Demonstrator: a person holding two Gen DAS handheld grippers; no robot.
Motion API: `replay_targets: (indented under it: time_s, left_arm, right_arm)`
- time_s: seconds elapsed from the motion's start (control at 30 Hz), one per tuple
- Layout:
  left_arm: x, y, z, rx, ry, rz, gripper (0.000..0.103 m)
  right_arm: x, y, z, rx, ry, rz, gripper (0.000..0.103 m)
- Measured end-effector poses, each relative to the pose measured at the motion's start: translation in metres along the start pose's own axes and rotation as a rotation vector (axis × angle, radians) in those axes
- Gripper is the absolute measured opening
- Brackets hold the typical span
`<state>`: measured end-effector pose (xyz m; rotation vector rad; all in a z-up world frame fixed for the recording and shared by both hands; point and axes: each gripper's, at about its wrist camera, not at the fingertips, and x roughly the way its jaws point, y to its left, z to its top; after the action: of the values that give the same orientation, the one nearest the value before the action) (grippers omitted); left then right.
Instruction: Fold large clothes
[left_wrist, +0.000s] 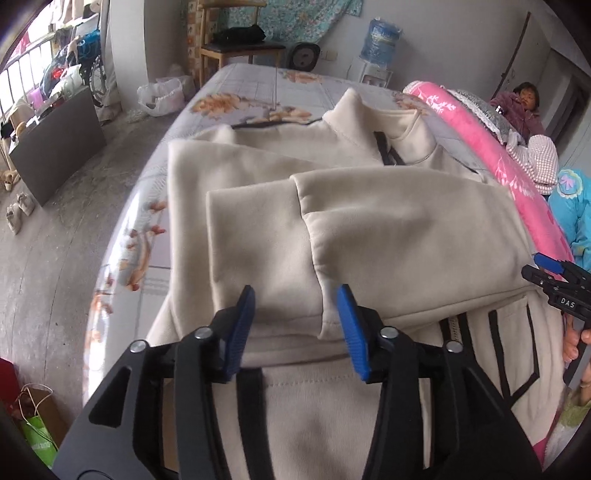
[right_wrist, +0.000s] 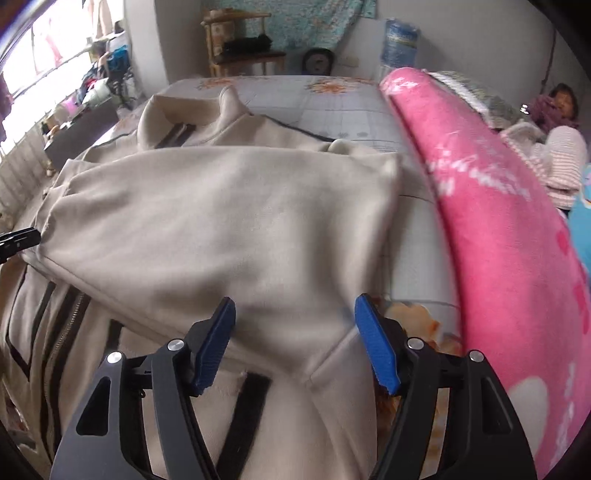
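A cream zip jacket (left_wrist: 369, 229) with black trim lies on the bed, collar at the far end, both sleeves folded across its chest. It also shows in the right wrist view (right_wrist: 221, 229). My left gripper (left_wrist: 297, 295) is open and empty, hovering over the sleeve cuff (left_wrist: 328, 306) near the jacket's lower half. My right gripper (right_wrist: 295, 306) is open and empty above the jacket's right side near the folded sleeve. The right gripper also shows at the right edge of the left wrist view (left_wrist: 554, 273).
The bed sheet (left_wrist: 258, 85) is grey with orange flowers. A rolled pink blanket (right_wrist: 498, 221) lies along the bed's right side. A person (left_wrist: 521, 107) sits beyond it. A wooden chair (left_wrist: 236, 44), a water dispenser (left_wrist: 380, 40) and a dark board (left_wrist: 55, 147) stand around the bed.
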<state>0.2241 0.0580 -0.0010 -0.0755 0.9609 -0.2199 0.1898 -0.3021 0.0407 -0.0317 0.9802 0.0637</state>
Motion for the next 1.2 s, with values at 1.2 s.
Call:
replay_targets:
  time_s: [1.2]
  left_arm:
    - [-0.132,0.022,-0.186,0.008,-0.097,0.201,0.088]
  right_arm:
    - [-0.066,0.101,-0.154,0.098,-0.005,-0.067,0.097]
